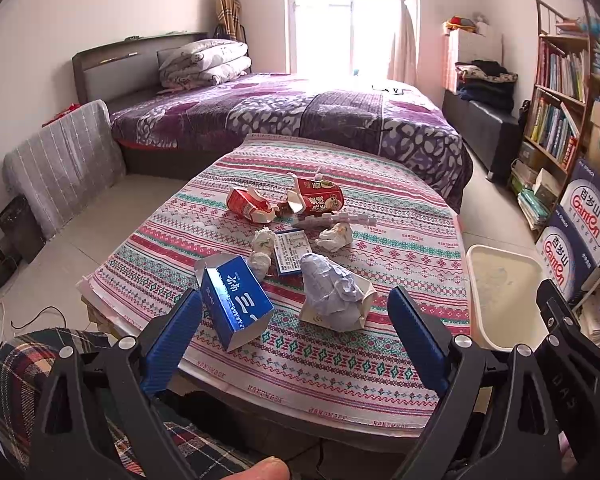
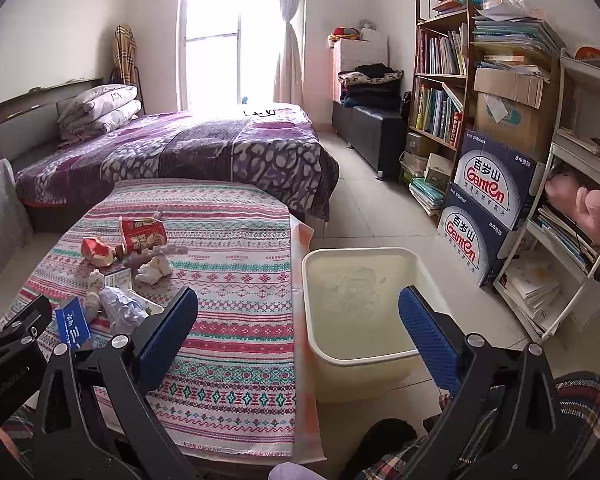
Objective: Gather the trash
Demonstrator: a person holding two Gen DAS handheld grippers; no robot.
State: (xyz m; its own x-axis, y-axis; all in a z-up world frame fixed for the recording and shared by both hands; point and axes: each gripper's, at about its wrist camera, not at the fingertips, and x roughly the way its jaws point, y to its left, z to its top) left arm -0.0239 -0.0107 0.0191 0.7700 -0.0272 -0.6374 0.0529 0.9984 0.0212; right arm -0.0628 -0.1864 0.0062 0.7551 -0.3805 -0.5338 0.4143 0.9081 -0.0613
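Trash lies on a patterned tablecloth [image 1: 380, 216]: a blue carton [image 1: 236, 304] nearest, a crumpled pale paper wad [image 1: 328, 284] on a white box, a small blue-edged card [image 1: 292, 250], tissue balls [image 1: 262, 248], a plastic strip [image 1: 334, 220] and two torn red cartons [image 1: 318, 198] [image 1: 248, 205]. My left gripper [image 1: 296, 328] is open, low over the table's near edge, the blue carton just inside its left finger. My right gripper [image 2: 300, 328] is open, held between the table's right side and the cream bin [image 2: 364, 292]. The bin holds nothing.
A purple bed [image 1: 300, 116] stands behind the table. Right of the bin are stacked Ganten water boxes [image 2: 488, 216], a bookshelf [image 2: 440, 92] and a white rack [image 2: 580, 200]. Plaid-clad knees [image 1: 24, 368] sit below the grippers. A grey covered item [image 1: 60, 160] leans at left.
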